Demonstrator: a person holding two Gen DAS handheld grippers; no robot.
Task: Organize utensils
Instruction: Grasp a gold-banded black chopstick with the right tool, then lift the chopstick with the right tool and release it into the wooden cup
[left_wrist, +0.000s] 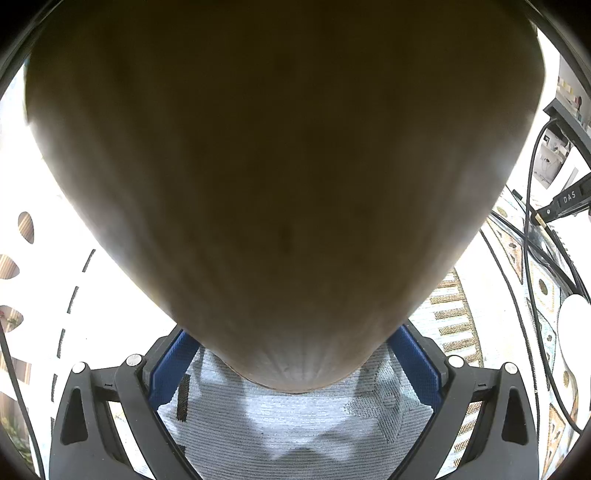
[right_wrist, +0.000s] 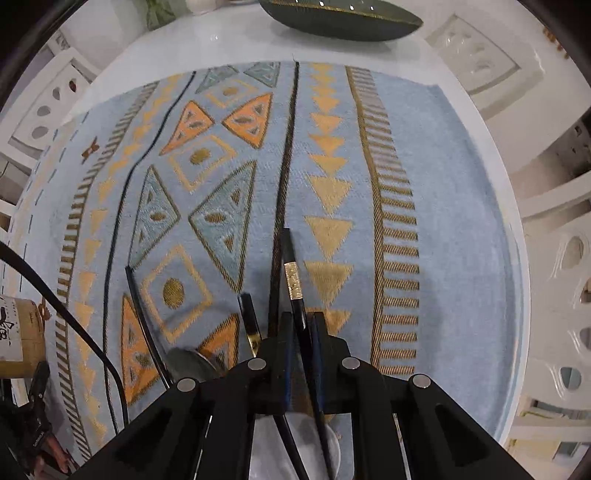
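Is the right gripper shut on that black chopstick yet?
Shut on it: the right gripper has its blue pads pressed against the black chopstick, whose gold-banded end sticks out ahead over the patterned cloth.

Left view: dark blurred mass, blown-out white surround; right view sharp, evenly lit.
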